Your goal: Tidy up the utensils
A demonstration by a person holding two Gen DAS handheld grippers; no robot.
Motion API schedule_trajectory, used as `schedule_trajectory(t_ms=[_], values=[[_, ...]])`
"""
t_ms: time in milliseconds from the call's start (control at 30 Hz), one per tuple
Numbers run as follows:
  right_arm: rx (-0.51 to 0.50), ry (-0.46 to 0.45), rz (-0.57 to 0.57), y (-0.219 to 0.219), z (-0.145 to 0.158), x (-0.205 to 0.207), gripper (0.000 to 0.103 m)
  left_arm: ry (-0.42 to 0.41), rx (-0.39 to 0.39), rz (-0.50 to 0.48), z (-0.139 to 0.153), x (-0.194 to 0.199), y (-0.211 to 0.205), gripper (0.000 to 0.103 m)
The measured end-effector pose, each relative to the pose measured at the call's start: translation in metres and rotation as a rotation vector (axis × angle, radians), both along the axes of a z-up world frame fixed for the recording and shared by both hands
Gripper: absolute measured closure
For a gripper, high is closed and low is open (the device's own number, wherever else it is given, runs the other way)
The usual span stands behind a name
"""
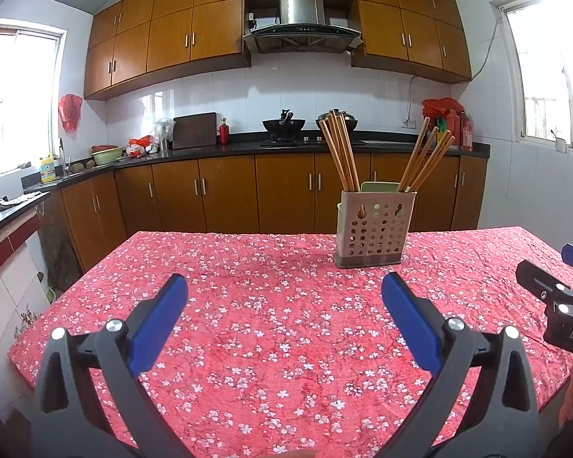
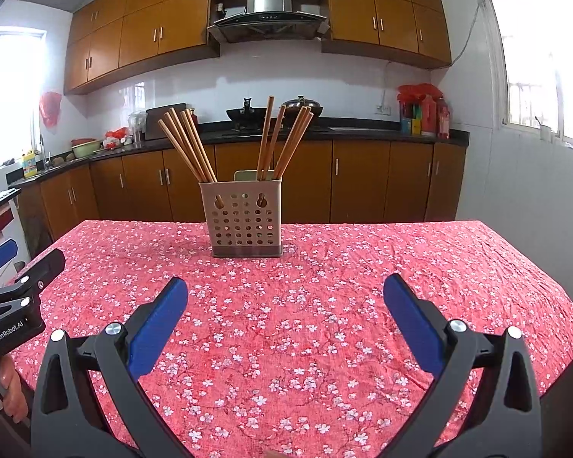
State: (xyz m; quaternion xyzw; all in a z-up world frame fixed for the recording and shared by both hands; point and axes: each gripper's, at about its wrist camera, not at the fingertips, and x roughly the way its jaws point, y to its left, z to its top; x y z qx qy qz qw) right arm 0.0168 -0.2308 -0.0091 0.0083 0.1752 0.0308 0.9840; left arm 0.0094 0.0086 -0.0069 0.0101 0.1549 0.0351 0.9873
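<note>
Chopsticks (image 2: 187, 145), slim wooden sticks, stand in two leaning bunches in a perforated beige plastic holder (image 2: 246, 221) on the far middle of our table (image 2: 363, 286), which wears a crinkled red floral cloth. Our left gripper (image 1: 284, 297) and right gripper (image 2: 285, 297) hover above the cloth, blue-padded fingers spread wide, empty. Holder compartments are hidden behind its front wall; each neighbouring gripper is cut off at the frame edge.

tablecloth (image 2: 324, 305): wrinkled floral cloth, matt
utensil holder (image 2: 245, 221): perforated matt plastic
chopsticks (image 2: 187, 145): smooth wood
range hood (image 2: 268, 0): brushed metal
</note>
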Motion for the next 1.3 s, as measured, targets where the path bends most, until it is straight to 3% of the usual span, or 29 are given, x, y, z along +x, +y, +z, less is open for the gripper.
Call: schedule_trajectory(t_ms=[1300], values=[[0.008, 0.006, -0.001, 0.0010, -0.0021, 0.0005, 0.002, 0.012, -0.012, -0.007, -0.0063, 0.0027, -0.0029, 0.004]])
